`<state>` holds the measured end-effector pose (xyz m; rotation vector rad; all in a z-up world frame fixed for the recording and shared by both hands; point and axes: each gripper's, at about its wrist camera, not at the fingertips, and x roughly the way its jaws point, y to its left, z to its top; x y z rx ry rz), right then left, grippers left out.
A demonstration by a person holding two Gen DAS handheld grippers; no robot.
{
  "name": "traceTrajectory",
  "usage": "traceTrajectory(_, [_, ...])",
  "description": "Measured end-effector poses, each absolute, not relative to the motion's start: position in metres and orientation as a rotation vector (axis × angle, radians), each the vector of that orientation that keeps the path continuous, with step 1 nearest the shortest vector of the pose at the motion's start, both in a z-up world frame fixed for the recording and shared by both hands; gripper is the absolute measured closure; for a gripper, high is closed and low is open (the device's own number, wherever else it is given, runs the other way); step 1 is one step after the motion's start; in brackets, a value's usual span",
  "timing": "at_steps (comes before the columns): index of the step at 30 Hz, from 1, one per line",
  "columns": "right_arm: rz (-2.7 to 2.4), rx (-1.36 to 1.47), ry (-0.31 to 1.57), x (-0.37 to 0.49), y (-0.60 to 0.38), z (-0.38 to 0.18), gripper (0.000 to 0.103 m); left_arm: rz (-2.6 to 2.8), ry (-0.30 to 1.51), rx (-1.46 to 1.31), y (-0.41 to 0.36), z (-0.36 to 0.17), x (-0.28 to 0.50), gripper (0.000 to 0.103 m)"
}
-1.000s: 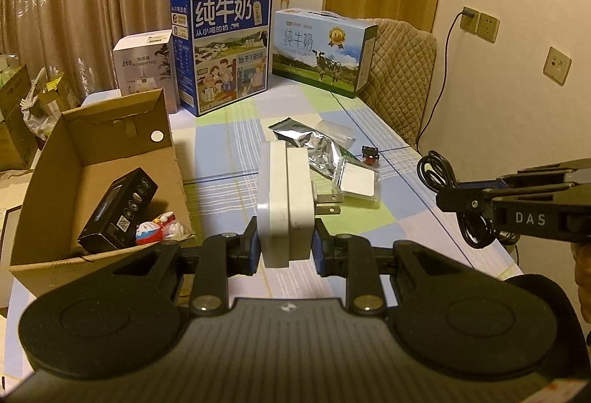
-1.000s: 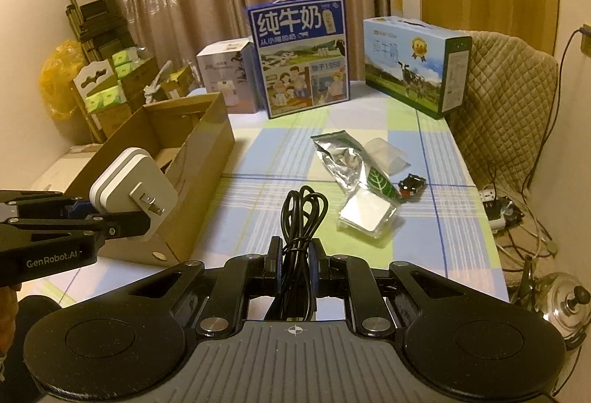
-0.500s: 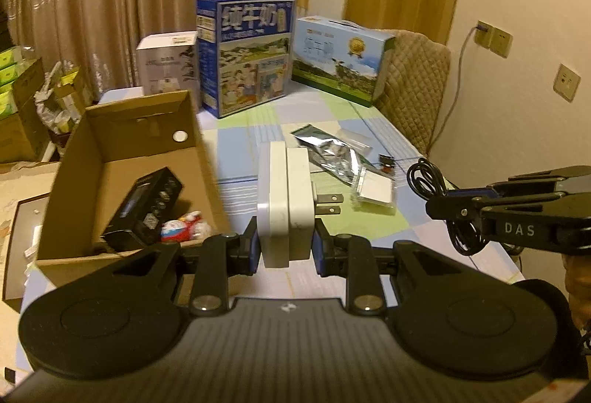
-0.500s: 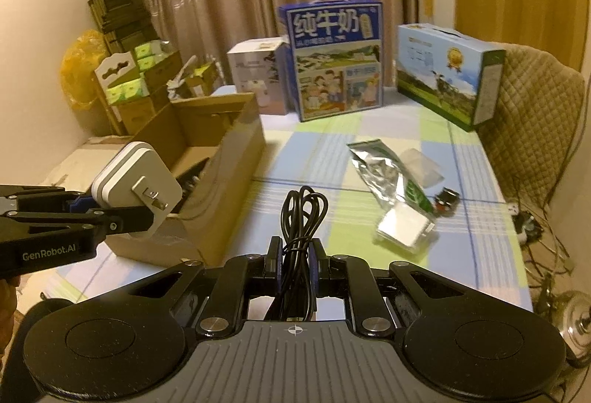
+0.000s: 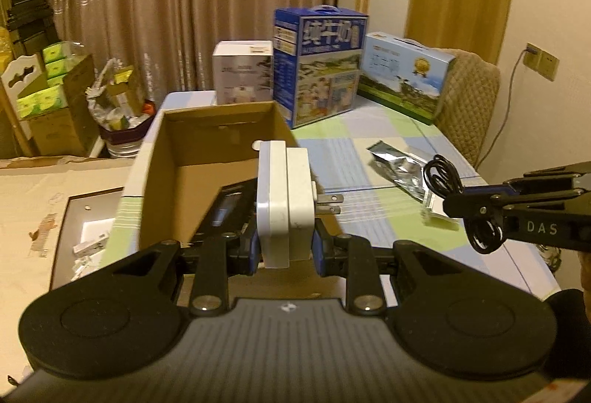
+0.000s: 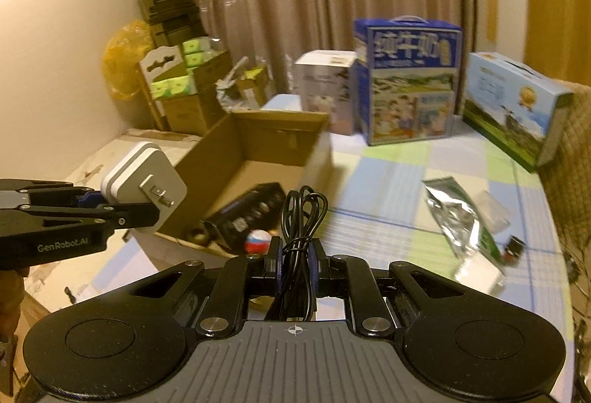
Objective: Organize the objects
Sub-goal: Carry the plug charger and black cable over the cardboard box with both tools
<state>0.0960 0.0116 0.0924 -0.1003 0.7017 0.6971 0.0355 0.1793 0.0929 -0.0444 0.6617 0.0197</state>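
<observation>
Brown curtains hang behind a surface (image 5: 388,218) covered in a blue-and-green checked cloth. The left gripper (image 5: 286,248) pinches a white block-shaped plug adapter (image 5: 284,200) with the open brown cardboard box (image 5: 218,144) just ahead of its fingers. The right gripper (image 6: 294,255) clamps a coiled black cable (image 6: 301,218). Let go too soon, the adapter could strike the box's near wall; the cable's loose loops could snag its rim.

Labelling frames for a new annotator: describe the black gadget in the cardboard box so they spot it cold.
Start at the open cardboard box on the left side of the checked table. On its floor, near the front, lies the black gadget: a flat oblong set at a slant, with a row of round buttons. Its only visible neighbour there is a small red, white and blue ball, round and bright where the gadget is dark and boxy.
</observation>
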Motion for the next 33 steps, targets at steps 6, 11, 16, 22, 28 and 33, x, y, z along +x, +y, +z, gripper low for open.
traceTrajectory(6, [0.736, -0.119, 0.703, 0.103, 0.040, 0.092, 0.092, 0.046, 0.666, -0.045, 0.202, 0.095, 0.036, 0.081])
traceTrajectory(11, [0.750, -0.132, 0.710, 0.109, 0.054, 0.088, 0.092, 0.059, 0.670, -0.052, 0.215, 0.092, 0.038, 0.081])
traceTrajectory(16, [0.750, -0.140, 0.717, 0.117, 0.063, 0.084, 0.092, 0.065, 0.678, -0.053, 0.226, 0.087, 0.043, 0.081])
traceTrajectory(22, [0.748, -0.135, 0.721, 0.127, 0.073, 0.080, 0.092, 0.074, 0.686, -0.055, 0.242, 0.081, 0.052, 0.081])
traceTrajectory(28, [0.760, -0.134, 0.730, 0.136, 0.086, 0.074, 0.092, 0.080, 0.692, -0.046, 0.253, 0.078, 0.062, 0.081])
traceTrajectory(33, [0.767, -0.131, 0.736, 0.144, 0.094, 0.070, 0.092, 0.081, 0.700, -0.045, 0.261, 0.075, 0.071, 0.081])
